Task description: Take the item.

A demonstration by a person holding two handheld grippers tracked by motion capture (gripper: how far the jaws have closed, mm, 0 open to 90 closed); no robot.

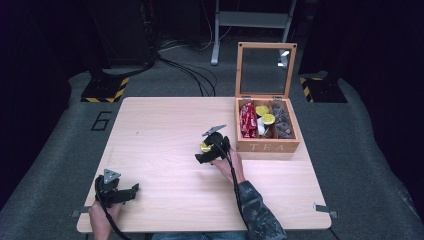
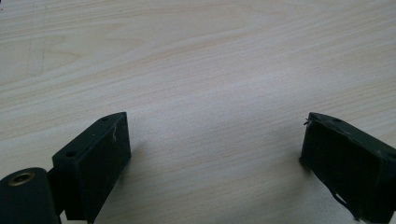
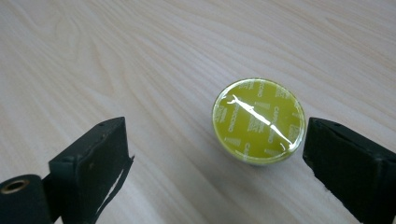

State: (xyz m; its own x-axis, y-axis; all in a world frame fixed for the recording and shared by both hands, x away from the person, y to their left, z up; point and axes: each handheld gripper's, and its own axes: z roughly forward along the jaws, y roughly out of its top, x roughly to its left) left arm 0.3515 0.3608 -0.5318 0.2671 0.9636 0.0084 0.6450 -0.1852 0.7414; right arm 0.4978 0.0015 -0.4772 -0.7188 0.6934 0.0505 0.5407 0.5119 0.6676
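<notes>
Where the pale wood-grain table [image 1: 165,190] is bare, nothing else stands near; wooden tea box [image 1: 267,146] sits right, lid up. Right gripper [image 3: 215,154] released, jaws wide around yellow capsule [image 3: 258,121] standing foil-up on table. Left gripper [image 2: 215,154] open, empty. Capsule likely light, stiff-walled, glossy foil dentable: grip round sides

hidden: yellow capsule [image 1: 204,147] partly behind right gripper [image 1: 206,152]

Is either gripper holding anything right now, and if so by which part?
Nothing is held. The right gripper stands open around the round yellow foil-topped capsule on the wooden table; the left gripper is open over bare wood.
</notes>
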